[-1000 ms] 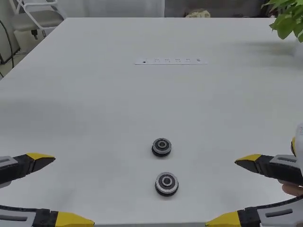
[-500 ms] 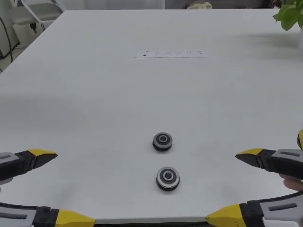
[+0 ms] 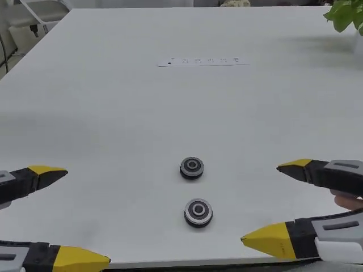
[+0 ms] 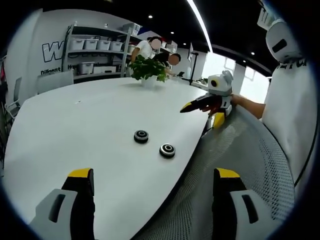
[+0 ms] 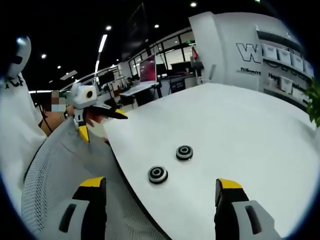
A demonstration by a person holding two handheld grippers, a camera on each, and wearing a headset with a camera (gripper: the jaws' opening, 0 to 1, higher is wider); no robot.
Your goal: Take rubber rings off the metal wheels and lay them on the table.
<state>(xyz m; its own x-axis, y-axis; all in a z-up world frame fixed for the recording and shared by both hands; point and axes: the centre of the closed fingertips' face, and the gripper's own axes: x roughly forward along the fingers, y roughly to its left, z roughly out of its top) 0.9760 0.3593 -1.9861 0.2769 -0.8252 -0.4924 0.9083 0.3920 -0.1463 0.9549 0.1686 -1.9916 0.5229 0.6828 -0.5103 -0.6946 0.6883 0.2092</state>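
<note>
Left tongs [image 3: 67, 215] and right tongs [image 3: 262, 204] gape empty beside hard metal wheels [image 3: 191, 168] whose stretchy rubber rings [image 3: 187, 214] likely peel off at the rim.

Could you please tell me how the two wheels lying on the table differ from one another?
The near wheel lies close to the front edge of the table, while the far wheel sits farther in. In the head view the near wheel is also slightly to the right of the far wheel. Both lie flat, apart from each other, each with a dark rubber ring around a metal hub.
</note>
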